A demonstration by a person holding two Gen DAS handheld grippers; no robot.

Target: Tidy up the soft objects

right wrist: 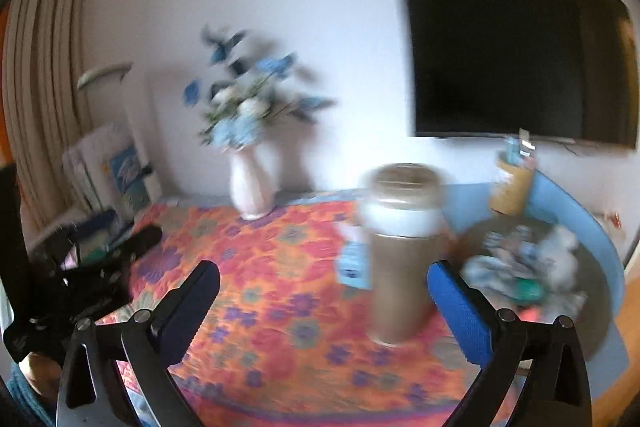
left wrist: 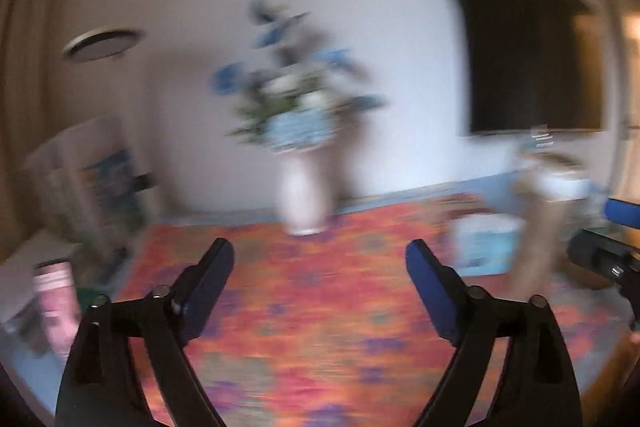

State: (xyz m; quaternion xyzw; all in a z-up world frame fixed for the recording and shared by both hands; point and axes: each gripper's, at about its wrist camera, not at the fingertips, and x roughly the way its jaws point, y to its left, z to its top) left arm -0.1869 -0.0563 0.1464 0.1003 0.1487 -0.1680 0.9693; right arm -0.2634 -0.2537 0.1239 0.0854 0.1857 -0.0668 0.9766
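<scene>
L claw: left gripper (left wrist: 320, 259), black arms w/ blue pads, spread wide, nothing between.
R claw: right gripper (right wrist: 324, 281), same build, spread wide, holds nothing; tall brown canister w/ white band (right wrist: 400, 255) stands beyond the pads, apart from them.
Task items: heap of pale crumpled soft cloths (right wrist: 524, 267) in round dark basin w/ blue rim (right wrist: 608, 259), far right of the orange floral tablecloth (right wrist: 280, 287).
Step (est.): approach to the heap, no pick begun.
Technique: keep claw wide, steer R side past canister, come down over one cloth fold, close on a bunched part, not a loose edge.
Avoid: white vase w/ blue flowers (right wrist: 252, 187) near wall.
Obscured: both views motion-blurred; cloth count, types unclear; basin's near side cut by R finger; small blue packet (right wrist: 354, 263) part-hidden behind canister.
</scene>
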